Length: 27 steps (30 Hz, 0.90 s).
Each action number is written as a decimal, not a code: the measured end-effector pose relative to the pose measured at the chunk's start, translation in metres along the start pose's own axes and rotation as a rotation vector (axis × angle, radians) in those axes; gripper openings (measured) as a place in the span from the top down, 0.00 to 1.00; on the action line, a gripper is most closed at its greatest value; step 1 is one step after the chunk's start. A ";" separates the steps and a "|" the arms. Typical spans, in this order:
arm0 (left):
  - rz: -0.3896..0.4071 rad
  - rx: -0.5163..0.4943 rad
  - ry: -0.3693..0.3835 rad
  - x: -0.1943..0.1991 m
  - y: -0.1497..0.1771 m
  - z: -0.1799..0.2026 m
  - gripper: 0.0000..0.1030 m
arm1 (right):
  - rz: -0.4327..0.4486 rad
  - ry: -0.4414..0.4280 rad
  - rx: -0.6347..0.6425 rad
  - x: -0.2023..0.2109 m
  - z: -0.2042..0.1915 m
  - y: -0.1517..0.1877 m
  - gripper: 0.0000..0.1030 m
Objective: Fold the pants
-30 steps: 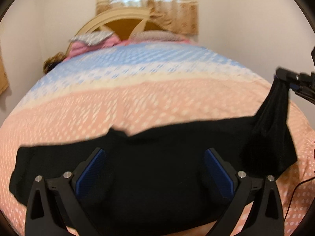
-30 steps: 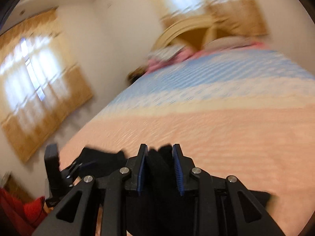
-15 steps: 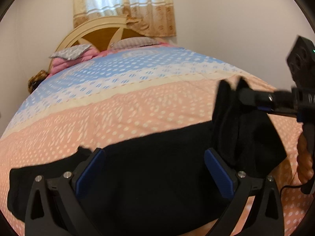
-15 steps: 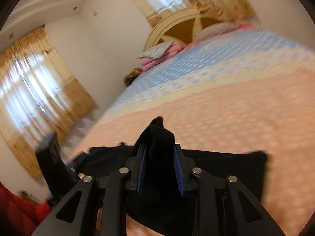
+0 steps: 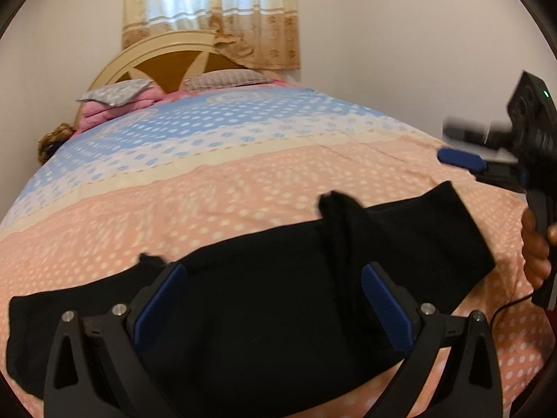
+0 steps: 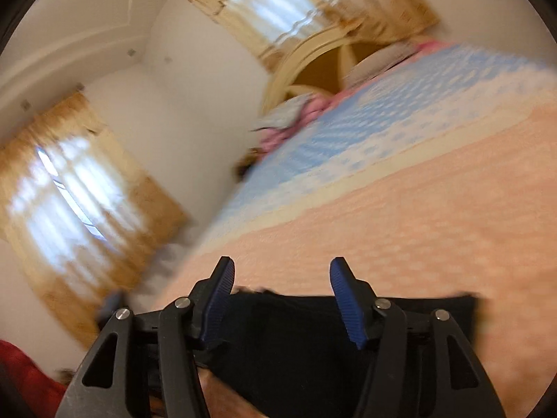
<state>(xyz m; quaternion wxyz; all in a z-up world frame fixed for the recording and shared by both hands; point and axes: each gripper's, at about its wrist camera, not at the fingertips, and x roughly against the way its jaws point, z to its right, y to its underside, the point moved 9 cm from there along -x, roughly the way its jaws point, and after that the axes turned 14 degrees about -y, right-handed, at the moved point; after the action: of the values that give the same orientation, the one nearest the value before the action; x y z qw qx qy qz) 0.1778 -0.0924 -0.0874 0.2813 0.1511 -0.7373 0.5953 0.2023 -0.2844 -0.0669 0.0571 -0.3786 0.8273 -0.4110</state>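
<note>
The black pants (image 5: 417,237) lie crosswise on the peach part of the dotted bedspread (image 5: 243,188), with one end folded back over the middle and a ridge of cloth sticking up (image 5: 334,205). My left gripper (image 5: 273,292) hovers low over them, open, its blue pads (image 5: 160,306) wide apart and pressing nothing. My right gripper (image 6: 282,268) has its jaws opening; the pants (image 6: 313,341) lie under and behind its fingertips, and nothing is between the pads. In the left wrist view the right gripper (image 5: 456,144) is at the right edge of the bed, held by a hand (image 5: 536,244).
A cream headboard (image 5: 167,55) and pillows (image 5: 115,94) are at the far end of the bed. Curtained windows (image 6: 80,202) line the walls. Something red (image 6: 24,376) sits low at the left. A thin black cable (image 5: 511,304) trails off the bed's right edge.
The right gripper carried the pant end leftwards over the pants, then its jaws spread and the cloth dropped out. It now stands back at the right. The left gripper stayed open.
</note>
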 end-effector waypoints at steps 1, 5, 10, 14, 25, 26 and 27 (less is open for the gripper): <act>-0.002 0.009 0.030 -0.001 -0.001 0.007 0.00 | -0.031 0.102 0.052 0.009 0.004 0.006 0.63; -0.019 0.016 0.142 -0.012 -0.001 0.042 0.00 | -0.072 0.243 0.085 0.034 0.010 0.027 0.75; -0.129 0.082 0.161 -0.041 0.009 0.057 0.07 | 0.020 0.299 0.004 0.066 0.030 0.035 0.75; -0.111 0.058 0.185 -0.023 0.007 0.066 0.59 | 0.097 0.314 -0.075 0.088 0.046 0.041 0.75; -0.139 0.210 0.159 -0.013 0.010 0.042 0.80 | -0.003 0.364 0.052 0.060 0.029 0.046 0.75; -0.144 0.196 0.136 -0.016 0.014 0.041 0.73 | -0.023 0.362 0.056 0.053 0.031 0.048 0.75; -0.151 0.185 0.115 -0.022 0.017 0.040 0.69 | -0.045 0.361 0.053 0.043 0.037 0.052 0.75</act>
<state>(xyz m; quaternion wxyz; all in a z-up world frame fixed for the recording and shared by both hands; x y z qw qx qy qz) 0.1765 -0.1291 -0.1188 0.3520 0.1973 -0.6484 0.6455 0.1567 -0.3179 -0.1195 -0.0918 -0.3153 0.8044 -0.4950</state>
